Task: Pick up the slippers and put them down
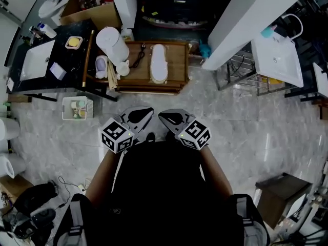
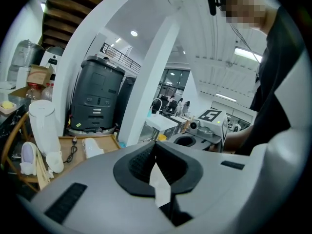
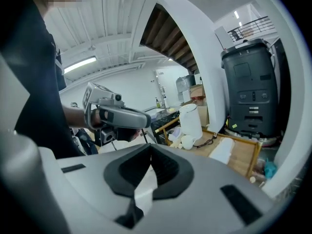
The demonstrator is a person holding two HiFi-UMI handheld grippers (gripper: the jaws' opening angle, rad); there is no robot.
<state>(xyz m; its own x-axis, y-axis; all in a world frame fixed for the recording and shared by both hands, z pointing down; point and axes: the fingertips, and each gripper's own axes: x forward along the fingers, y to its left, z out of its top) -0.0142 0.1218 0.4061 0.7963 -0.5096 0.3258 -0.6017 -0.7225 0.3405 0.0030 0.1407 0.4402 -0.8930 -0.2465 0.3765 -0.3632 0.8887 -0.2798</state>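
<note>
A white slipper (image 1: 158, 63) lies on a low wooden platform (image 1: 177, 61) ahead of me; it also shows as a white slipper (image 2: 92, 146) in the left gripper view and as a white slipper (image 3: 223, 150) in the right gripper view. A pale lavender slipper-like item (image 1: 101, 66) leans at the platform's left end. My left gripper (image 1: 139, 116) and right gripper (image 1: 172, 119) hover side by side close to my chest, well short of the platform. The left gripper (image 2: 156, 146) has its jaws together with nothing in them. So does the right gripper (image 3: 150, 148).
A tall white kettle (image 1: 113, 44) and a black cable (image 1: 139, 56) sit on the platform's left part. A black counter with a sink (image 1: 37, 60) stands at left, a white basket (image 1: 77, 108) on the floor, white pillars (image 1: 251, 19) behind, a brown box (image 1: 280, 190) at right.
</note>
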